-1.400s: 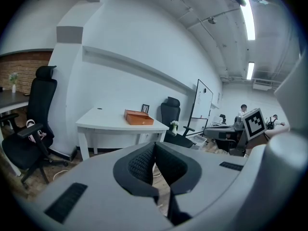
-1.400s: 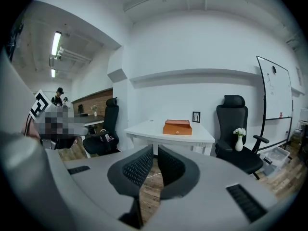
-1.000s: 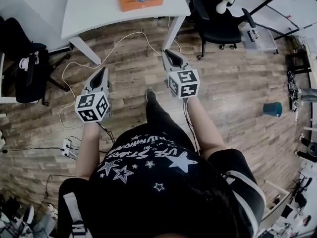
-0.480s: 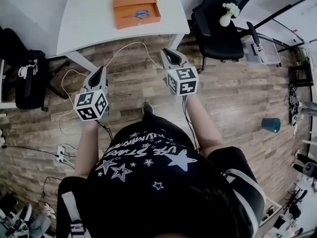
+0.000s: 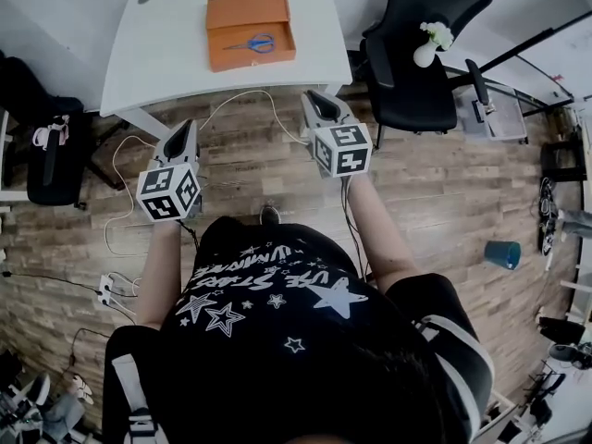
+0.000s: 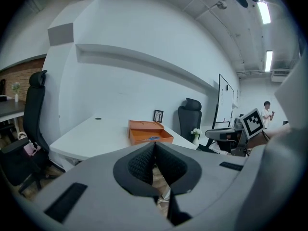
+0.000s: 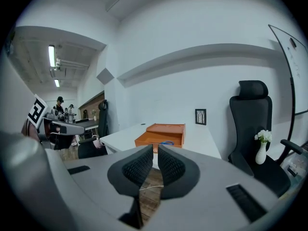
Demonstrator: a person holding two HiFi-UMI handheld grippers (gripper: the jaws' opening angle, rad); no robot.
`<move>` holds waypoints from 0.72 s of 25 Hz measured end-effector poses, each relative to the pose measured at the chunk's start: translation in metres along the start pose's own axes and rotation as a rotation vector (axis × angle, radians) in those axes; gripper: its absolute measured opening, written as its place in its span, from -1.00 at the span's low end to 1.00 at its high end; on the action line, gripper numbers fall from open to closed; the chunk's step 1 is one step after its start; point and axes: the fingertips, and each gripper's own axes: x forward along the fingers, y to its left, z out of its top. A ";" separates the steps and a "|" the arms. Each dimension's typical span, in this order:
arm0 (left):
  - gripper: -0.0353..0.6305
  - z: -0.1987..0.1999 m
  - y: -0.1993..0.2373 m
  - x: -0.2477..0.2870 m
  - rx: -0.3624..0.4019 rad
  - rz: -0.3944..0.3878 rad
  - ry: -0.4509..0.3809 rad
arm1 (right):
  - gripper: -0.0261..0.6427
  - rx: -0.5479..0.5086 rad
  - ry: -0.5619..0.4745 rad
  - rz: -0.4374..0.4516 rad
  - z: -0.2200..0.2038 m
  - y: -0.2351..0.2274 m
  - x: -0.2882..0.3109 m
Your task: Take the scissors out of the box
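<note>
One tabletop (image 5: 176, 58), risk: its near edge lies between the person and the box, so tongs brought in low could knock against it instead of clearing it.
Chair, risk: the black chair (image 5: 416, 63) just right of the tabletop has a white vase (image 5: 425, 54) on or by its seat, and a wide right elbow could plausibly jog it.
Cable, risk: a white cable (image 5: 231, 95) loops over the wood floor below the tabletop, in the walking path, where a foot could catch it.
Box, risk: the orange box (image 5: 245, 9) lies open near the tabletop's middle. It looks light, so a tong tip striking its wall would probably shove it rather than reach inside.
Tongs, risk: left tongs (image 5: 188, 129) and right tongs (image 5: 315, 97) are each pressed together with nothing between them, over the floor and well short of the box. Arriving unspread, they would push the scissors about, not pinch them.
Scissors, risk: the blue-handled scissors (image 5: 252, 43) lie flat inside the box. Thin and low, they may slip from a shallow pinch.
Count, tabletop: one.
Count, chairs: two, the second (image 5: 51, 151) dark, at the tabletop's left.
Count, cable: one white loop shows plainly.
Count, box: one.
Count, tongs: two.
Count, vase: one.
Count, scissors: one pair.
</note>
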 end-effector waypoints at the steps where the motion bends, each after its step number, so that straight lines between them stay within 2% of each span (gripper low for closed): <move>1: -0.84 -0.001 0.001 0.002 -0.002 0.005 0.001 | -0.75 0.000 0.003 0.003 -0.001 -0.002 0.004; 9: -0.84 -0.004 0.017 0.007 -0.021 0.045 0.026 | -0.75 0.017 0.027 0.029 -0.004 0.000 0.025; 18: -0.84 0.006 0.049 0.061 -0.020 0.016 0.038 | -0.75 0.037 0.053 0.000 -0.006 -0.017 0.069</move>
